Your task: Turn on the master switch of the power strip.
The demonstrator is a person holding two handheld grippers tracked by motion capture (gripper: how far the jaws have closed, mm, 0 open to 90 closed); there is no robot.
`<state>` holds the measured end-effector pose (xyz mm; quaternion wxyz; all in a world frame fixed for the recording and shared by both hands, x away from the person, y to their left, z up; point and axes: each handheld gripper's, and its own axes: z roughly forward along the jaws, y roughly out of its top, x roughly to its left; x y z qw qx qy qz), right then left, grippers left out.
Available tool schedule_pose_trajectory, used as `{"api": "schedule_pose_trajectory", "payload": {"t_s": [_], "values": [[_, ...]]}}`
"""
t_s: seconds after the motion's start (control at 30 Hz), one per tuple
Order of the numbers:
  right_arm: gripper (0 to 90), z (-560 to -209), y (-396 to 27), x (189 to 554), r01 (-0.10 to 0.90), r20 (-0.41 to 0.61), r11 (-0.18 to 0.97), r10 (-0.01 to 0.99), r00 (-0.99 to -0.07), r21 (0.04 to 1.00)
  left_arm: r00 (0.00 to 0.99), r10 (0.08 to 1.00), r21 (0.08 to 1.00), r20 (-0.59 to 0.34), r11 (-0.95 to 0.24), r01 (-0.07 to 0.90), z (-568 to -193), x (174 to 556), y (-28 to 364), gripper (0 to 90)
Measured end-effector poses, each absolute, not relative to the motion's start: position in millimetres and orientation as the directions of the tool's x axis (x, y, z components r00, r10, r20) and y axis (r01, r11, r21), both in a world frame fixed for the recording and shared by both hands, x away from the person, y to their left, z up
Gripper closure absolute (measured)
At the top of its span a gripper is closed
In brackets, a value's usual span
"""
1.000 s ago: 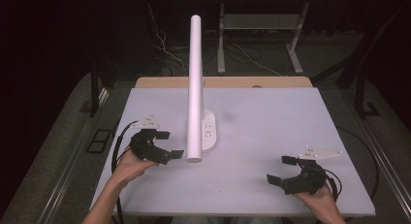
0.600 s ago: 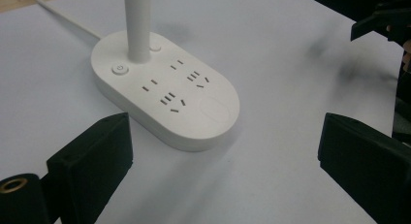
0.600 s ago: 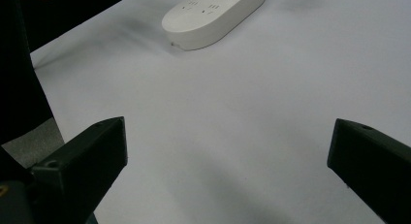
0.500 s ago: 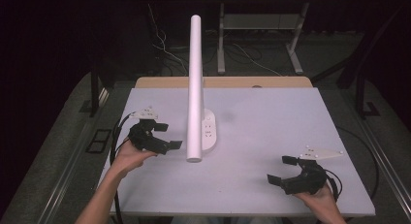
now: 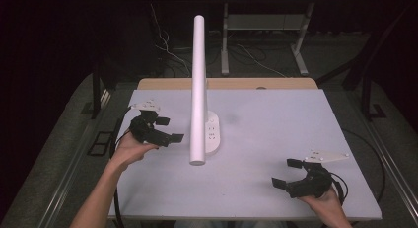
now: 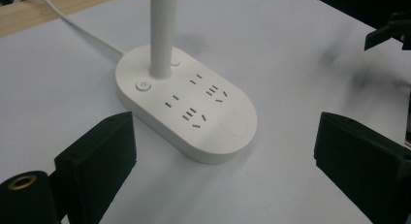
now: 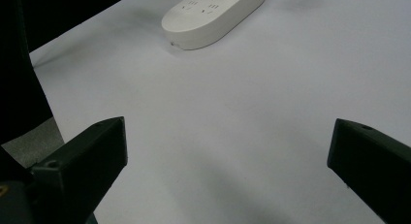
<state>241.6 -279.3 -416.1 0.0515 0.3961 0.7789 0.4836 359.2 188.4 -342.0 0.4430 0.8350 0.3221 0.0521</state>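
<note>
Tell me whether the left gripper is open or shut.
Open. In the left gripper view its two black jaws stand wide apart, with the white lamp base between them and untouched. The high view shows the left gripper spread too.

The work surface is a flat, rectangular white table top (image 5: 276,139) with a light wooden strip (image 5: 246,83) along its far edge. Resting directly on it, left of centre, is a white oval plastic power-strip base (image 6: 194,107) with several socket openings, a round power button (image 6: 143,85) and a white upright tube (image 5: 198,85) rising from its far end. A white cable (image 6: 72,25) lies on the surface, running from the base toward the wooden strip.
</note>
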Motion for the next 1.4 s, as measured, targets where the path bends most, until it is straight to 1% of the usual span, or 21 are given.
{"api": "schedule_pose_trajectory", "payload": {"t_s": [0.13, 0.43, 0.47, 0.53, 0.57, 0.6, 0.63, 0.67, 0.7, 0.8, 0.83, 0.87, 0.9, 0.93, 1.13, 1.2, 1.27, 1.3, 1.33, 1.37, 1.4], "values": [[0.2, -416.3, -278.9, 241.5, 0.568, 0.303, 0.219, 0.667, -0.681, 0.793, 0.788, 0.587, 0.761, -0.188, -0.42, 0.494, -340.8, 367.6, 190.0, 11.6], [0.3, -416.5, -279.8, 241.7, 0.57, 0.303, 0.218, 0.669, -0.678, 0.792, 0.769, 0.607, 0.739, -0.2, -0.422, 0.525, -343.6, 387.2, 189.0, 16.3], [0.3, -416.7, -280.0, 241.8, 0.569, 0.303, 0.217, 0.67, -0.678, 0.793, 0.767, 0.61, 0.735, -0.199, -0.425, 0.528, -343.9, 389.7, 188.6, 18.6], [0.3, -416.7, -280.0, 241.8, 0.57, 0.303, 0.217, 0.67, -0.677, 0.793, 0.767, 0.61, 0.733, -0.197, -0.428, 0.528, -344.4, 393.1, 187.7, 19.9], [0.3, -416.8, -279.9, 241.6, 0.573, 0.304, 0.219, 0.671, -0.676, 0.79, 0.768, 0.61, 0.733, -0.193, -0.431, 0.527, -344.6, 394.7, 187.0, 23.8], [0.3, -416.8, -279.9, 241.6, 0.573, 0.304, 0.219, 0.671, -0.676, 0.79, 0.771, 0.61, 0.732, -0.185, -0.437, 0.522, -344.8, 396.6, 186.6, 23.8], [0.2, -416.9, -279.7, 241.5, 0.573, 0.304, 0.22, 0.671, -0.676, 0.789, 0.767, 0.613, 0.729, -0.189, -0.436, 0.528, -345.4, 397.9, 185.6, 27.6], [0.2, -416.9, -279.7, 241.5, 0.573, 0.304, 0.22, 0.671, -0.676, 0.789, 0.768, 0.614, 0.726, -0.185, -0.441, 0.528, -345.9, 399.2, 184.8, 27.6], [0.3, -417.2, -279.7, 241.7, 0.57, 0.301, 0.222, 0.671, -0.678, 0.791, 0.768, 0.613, 0.721, -0.184, -0.447, 0.53, -346.4, 400.5, 184.0, 29.8], [0.3, -417.6, -279.9, 242.1, 0.569, 0.299, 0.223, 0.671, -0.679, 0.791, 0.764, 0.616, 0.72, -0.191, -0.442, 0.536, -348.1, 405.2, 182.8, 37.2], [0.3, -417.6, -280.2, 242.2, 0.571, 0.302, 0.221, 0.671, -0.677, 0.791, 0.762, 0.619, 0.718, -0.19, -0.442, 0.537, -348.4, 406.5, 182.7, 40.9], [0.3, -417.6, -280.2, 242.2, 0.571, 0.302, 0.221, 0.671, -0.677, 0.791, 0.761, 0.621, 0.719, -0.19, -0.44, 0.538, -348.8, 408.1, 182.6, 40.9], [0.3, -417.7, -280.3, 242.3, 0.574, 0.304, 0.22, 0.673, -0.675, 0.789, 0.757, 0.624, 0.718, -0.195, -0.434, 0.544, -349.1, 409.6, 182.6, 44.6], [0.3, -417.7, -280.3, 242.3, 0.574, 0.304, 0.22, 0.673, -0.675, 0.789, 0.754, 0.626, 0.721, -0.199, -0.428, 0.545, -349.8, 411.1, 182.6, 44.6], [0.2, -418.5, -278.6, 243.0, 0.579, 0.301, 0.227, 0.676, -0.673, 0.783, 0.736, 0.644, 0.72, -0.208, -0.409, 0.561, -351.5, 419.4, 183.3, 56.4], [0.3, -418.9, -278.3, 243.1, 0.576, 0.298, 0.229, 0.675, -0.675, 0.785, 0.723, 0.656, 0.728, -0.216, -0.386, 0.567, -352.5, 421.7, 183.3, 61.4], [0.3, -418.9, -278.5, 243.0, 0.576, 0.298, 0.229, 0.675, -0.674, 0.785, 0.714, 0.666, 0.73, -0.215, -0.376, 0.571, -354.0, 423.6, 182.6, 70.9], [0.3, -418.9, -278.5, 243.0, 0.576, 0.298, 0.229, 0.675, -0.674, 0.785, 0.71, 0.673, 0.728, -0.209, -0.377, 0.572, -355.1, 425.3, 182.0, 70.9], [0.3, -418.9, -278.6, 243.1, 0.576, 0.298, 0.229, 0.675, -0.675, 0.785, 0.705, 0.678, 0.727, -0.21, -0.374, 0.576, -356.4, 426.5, 180.9, 74.1], [0.3, -419.1, -278.6, 243.2, 0.576, 0.298, 0.229, 0.676, -0.674, 0.784, 0.701, 0.678, 0.726, -0.22, -0.367, 0.582, -357.8, 427.3, 179.5, 80.6], [0.3, -419.1, -278.6, 243.2, 0.576, 0.298, 0.229, 0.676, -0.674, 0.784, 0.703, 0.677, 0.727, -0.216, -0.369, 0.579, -358.9, 428.8, 178.6, 80.6]]}}
